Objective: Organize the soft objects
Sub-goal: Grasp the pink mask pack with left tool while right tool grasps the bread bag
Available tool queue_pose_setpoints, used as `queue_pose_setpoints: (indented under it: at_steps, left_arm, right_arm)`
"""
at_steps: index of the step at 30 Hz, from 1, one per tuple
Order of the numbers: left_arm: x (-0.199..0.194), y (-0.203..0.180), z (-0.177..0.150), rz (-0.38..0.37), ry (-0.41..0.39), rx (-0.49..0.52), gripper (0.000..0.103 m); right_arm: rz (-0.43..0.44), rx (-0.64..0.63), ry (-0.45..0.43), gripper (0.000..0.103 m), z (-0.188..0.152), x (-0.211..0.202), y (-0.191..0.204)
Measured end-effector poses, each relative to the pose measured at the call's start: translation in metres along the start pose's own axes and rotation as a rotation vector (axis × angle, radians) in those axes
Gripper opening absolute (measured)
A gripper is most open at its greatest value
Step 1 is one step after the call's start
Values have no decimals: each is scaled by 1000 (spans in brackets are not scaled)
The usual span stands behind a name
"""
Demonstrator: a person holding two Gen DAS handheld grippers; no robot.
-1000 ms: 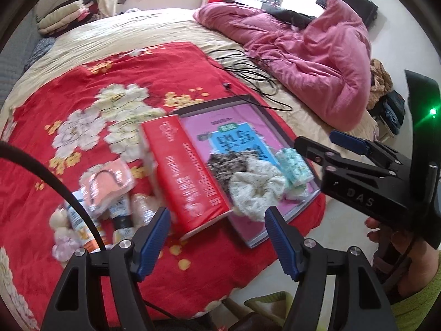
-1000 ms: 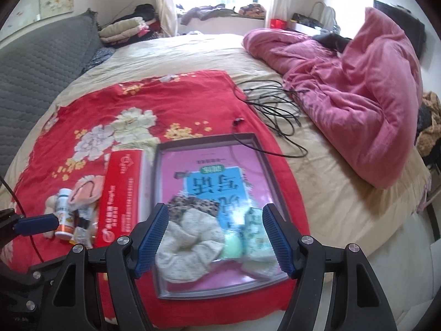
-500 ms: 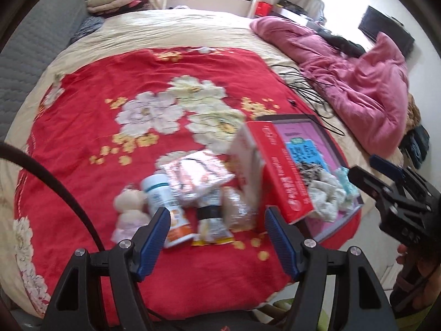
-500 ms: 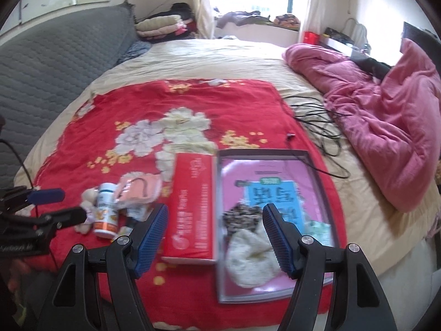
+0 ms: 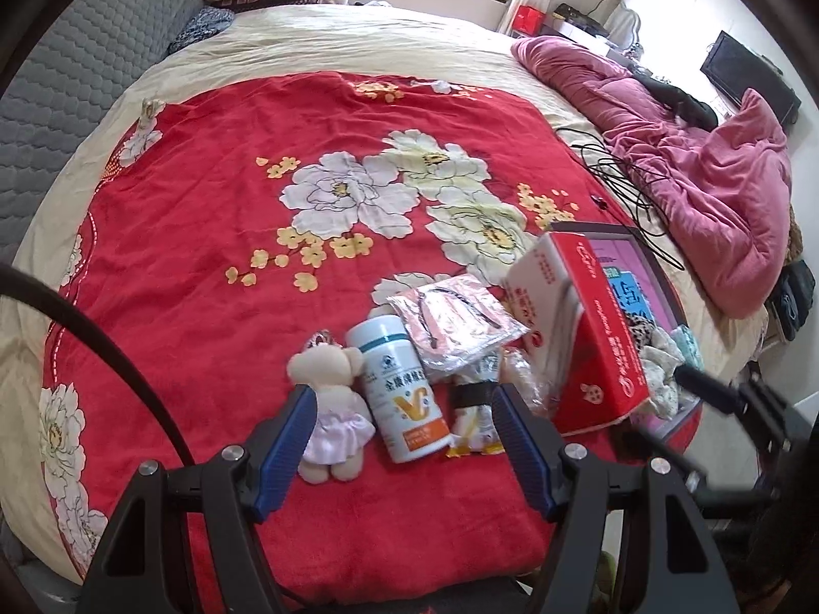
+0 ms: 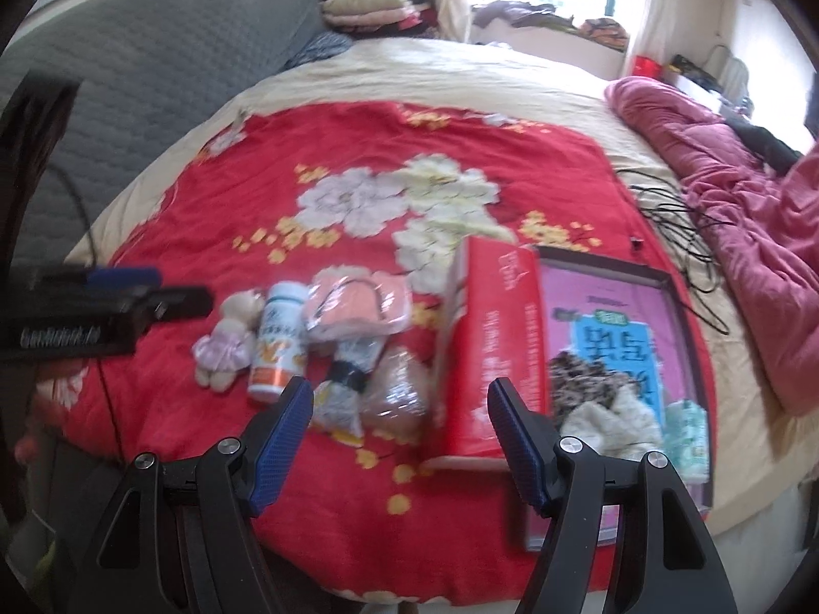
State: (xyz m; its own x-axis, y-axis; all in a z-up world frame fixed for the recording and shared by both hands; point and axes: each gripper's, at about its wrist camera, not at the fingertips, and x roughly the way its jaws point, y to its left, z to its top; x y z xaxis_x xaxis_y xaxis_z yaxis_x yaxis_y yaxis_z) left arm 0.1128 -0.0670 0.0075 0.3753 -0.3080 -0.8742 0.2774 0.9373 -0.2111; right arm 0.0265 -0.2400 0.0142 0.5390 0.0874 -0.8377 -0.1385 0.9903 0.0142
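Note:
A small teddy bear in a lilac dress (image 5: 332, 399) (image 6: 225, 343) lies on the red flowered blanket beside a white pill bottle (image 5: 399, 389) (image 6: 276, 343). A pink packet (image 5: 455, 327) (image 6: 358, 307), a tube and a clear bag lie next to them. A cream scrunchie (image 6: 609, 419) and a leopard one (image 6: 583, 378) sit in the pink-lined tray (image 6: 681, 307). My left gripper (image 5: 404, 445) is open and empty, just in front of the bear and bottle. My right gripper (image 6: 399, 430) is open and empty, above the tube and clear bag.
A red box (image 5: 588, 337) (image 6: 491, 348) stands between the pile and the tray. Black cables (image 5: 624, 179) and a pink quilt (image 5: 706, 174) lie to the right. A grey headboard (image 5: 77, 77) is at the left. The bed edge is close below.
Both grippers have swung left, from over the tray and scrunchies to the pile with the bear and bottle. Both stay open and empty.

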Motion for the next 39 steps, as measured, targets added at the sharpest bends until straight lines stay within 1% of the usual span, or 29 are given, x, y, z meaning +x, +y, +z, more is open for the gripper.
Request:
queue_pose_setpoints:
  at_steps: [5, 11, 13, 18, 20, 22, 24, 28, 31, 33, 35, 39]
  left_arm:
    - [19, 3, 12, -9, 22, 10, 70]
    - [58, -7, 29, -20, 82, 77, 70]
    - [72, -12, 34, -44, 107, 107, 70]
    - [109, -26, 51, -63, 195, 173, 70]
    - [123, -27, 57, -90, 227, 172, 70]
    - [134, -28, 62, -95, 248, 168, 70]
    - [145, -27, 67, -104, 269, 158, 70]
    - [164, -28, 74, -125, 309, 150, 70]
    - [175, -28, 78, -137, 330, 145, 70]
    - [183, -28, 79, -145, 348, 140, 70]
    - [188, -27, 80, -148, 349, 139, 70]
    - [198, -23, 79, -165, 363, 119, 70]
  right_arm:
    - [16, -17, 30, 72, -4, 16, 11]
    - [-21, -115, 72, 72, -10, 33, 16]
    - [-32, -170, 82, 72, -13, 37, 16]
    - [-69, -403, 105, 72, -19, 49, 23]
    - [-72, -507, 122, 72, -22, 55, 29]
    - [-73, -619, 136, 72, -25, 63, 36]
    - [-70, -701, 160, 72, -25, 73, 42]
    - [-107, -850, 218, 72, -26, 92, 49]
    - [-90, -922, 275, 72, -26, 107, 50]
    - [-101, -974, 304, 72, -27, 116, 51]
    - [-117, -1009, 317, 72, -27, 124, 52]
    - [-118, -1047, 333, 72, -26, 133, 53]
